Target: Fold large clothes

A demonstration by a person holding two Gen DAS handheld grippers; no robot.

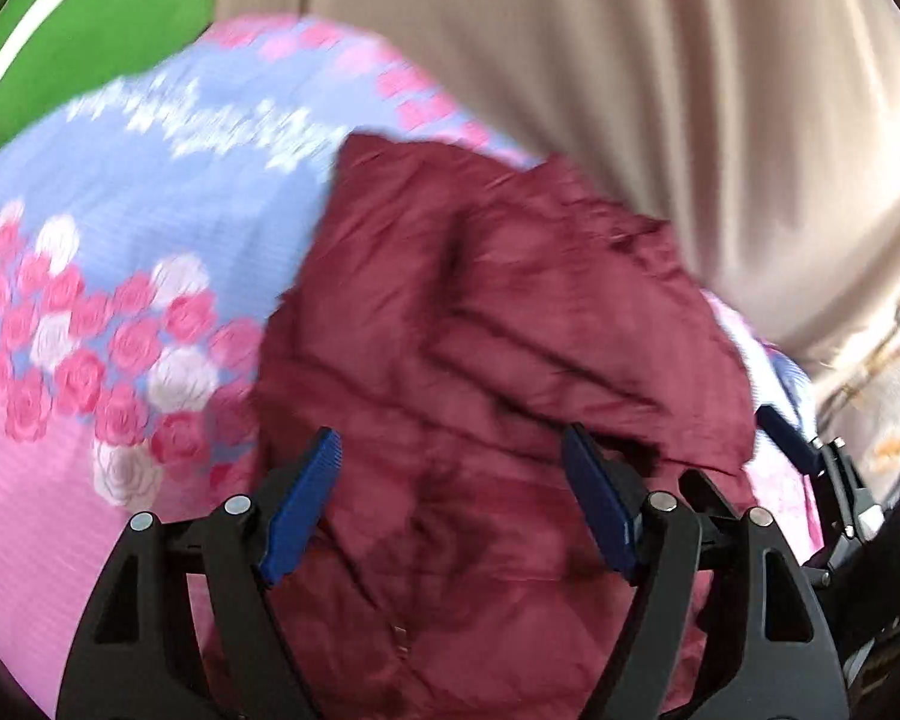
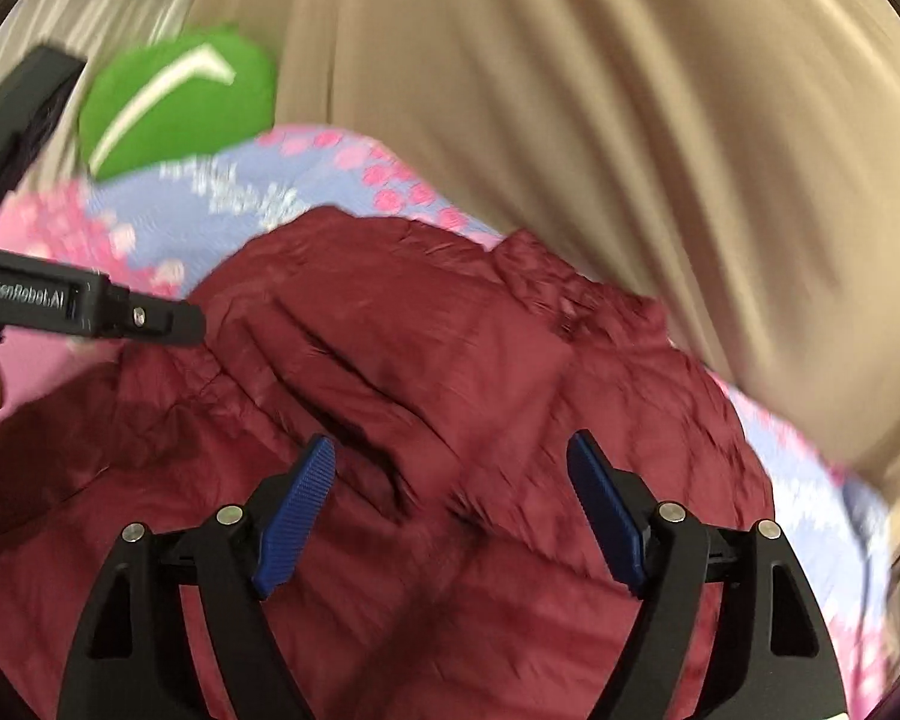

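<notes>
1. The left gripper (image 1: 453, 501) has its blue pads spread wide, with nothing between them; it hangs over the near part of the maroon quilted jacket (image 1: 498, 360).
2. The right gripper (image 2: 450, 507) is equally wide open and empty, poised above the same jacket (image 2: 426, 372), toward its right half. The left tool's black body shows at the left edge of the right wrist view, so the two are close together.
3. The jacket lies bunched on the floral bedsheet (image 1: 90, 312), with raised folds and a crumpled upper edge next to the beige curtain (image 1: 630, 90). Both views are smeared by motion, so I cannot say which ridge is a sleeve and which a hem.
4. The task looks early: the garment is heaped, not yet laid flat, so the step in hand is probably choosing two grasp points.
5. To do it well, pick an outer edge for each gripper, set well apart, not the thick middle. Close on a single layer if possible, since slick padded fabric will likely slip from a shallow pinch.
6. Pull outward evenly to spread it before folding, and keep it away from the green cushion (image 1: 78, 18).
</notes>
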